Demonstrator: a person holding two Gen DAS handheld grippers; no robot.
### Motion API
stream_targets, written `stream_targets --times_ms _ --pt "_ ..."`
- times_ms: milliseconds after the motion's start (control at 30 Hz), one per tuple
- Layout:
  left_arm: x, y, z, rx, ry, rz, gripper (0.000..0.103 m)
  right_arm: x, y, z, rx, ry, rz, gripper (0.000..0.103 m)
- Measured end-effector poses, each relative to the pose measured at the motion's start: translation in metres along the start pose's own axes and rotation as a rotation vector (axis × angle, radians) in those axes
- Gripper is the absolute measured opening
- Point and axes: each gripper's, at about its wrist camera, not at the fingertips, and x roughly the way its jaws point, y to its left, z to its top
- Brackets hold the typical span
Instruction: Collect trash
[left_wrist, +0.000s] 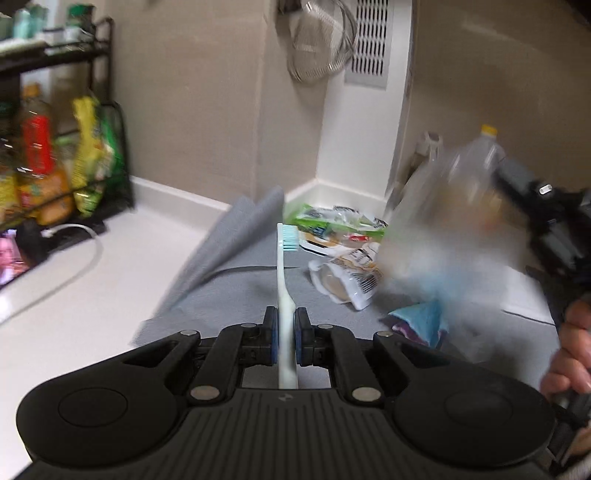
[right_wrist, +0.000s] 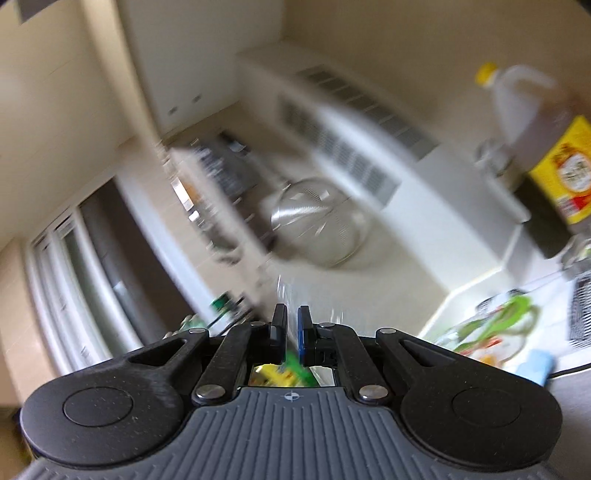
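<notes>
A white toothbrush (left_wrist: 284, 295) with pale blue bristles is pinched upright between the pads of the left tongs (left_wrist: 286, 325), at the lower centre of the left wrist view, above a grey mat (left_wrist: 236, 284) on the white counter (left_wrist: 110, 280). Crumpled food wrappers (left_wrist: 343, 251) are seen right of centre on the mat. The right tongs (right_wrist: 291, 328) are pressed nearly together around a blurred clear plastic bag (left_wrist: 443, 236), seen at the right of the left wrist view.

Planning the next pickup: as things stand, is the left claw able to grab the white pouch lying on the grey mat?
Probably not yet. The left claw is shut on a toothbrush, so it has no free grip. The white pouch lies unobstructed ahead on the grey mat; the path looks free once the toothbrush is dropped.
</notes>
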Motion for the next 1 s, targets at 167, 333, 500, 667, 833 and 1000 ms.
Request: stream_targets --times_ms 167,333,500,667,833,1000 --pt "-0.046 0.021 -0.02 -0.003 -0.009 0.016 0.009 -0.005 0.02 -0.011 0.026 0.067 -0.014 0.007" --pt "-0.071 0.029 -0.043 0.001 -0.003 0.026 0.009 -0.013 0.042 -0.02 -0.047 0.096 -0.101 0.007" --pt "-0.088 0.036 -0.058 -0.043 -0.006 0.017 0.009 -0.018 0.058 -0.032 -0.148 0.172 -0.303 0.037" --pt "-0.101 0.044 -0.075 -0.067 -0.004 0.014 0.009 -0.019 0.084 -0.062 -0.337 0.333 -0.32 0.091" --pt "-0.113 0.053 -0.088 -0.099 0.004 0.019 0.009 0.001 0.112 -0.106 -0.63 0.481 -0.295 0.097" --pt "-0.122 0.059 -0.097 -0.115 0.013 0.023 0.009 0.032 0.118 -0.153 -0.884 0.586 -0.331 0.098"
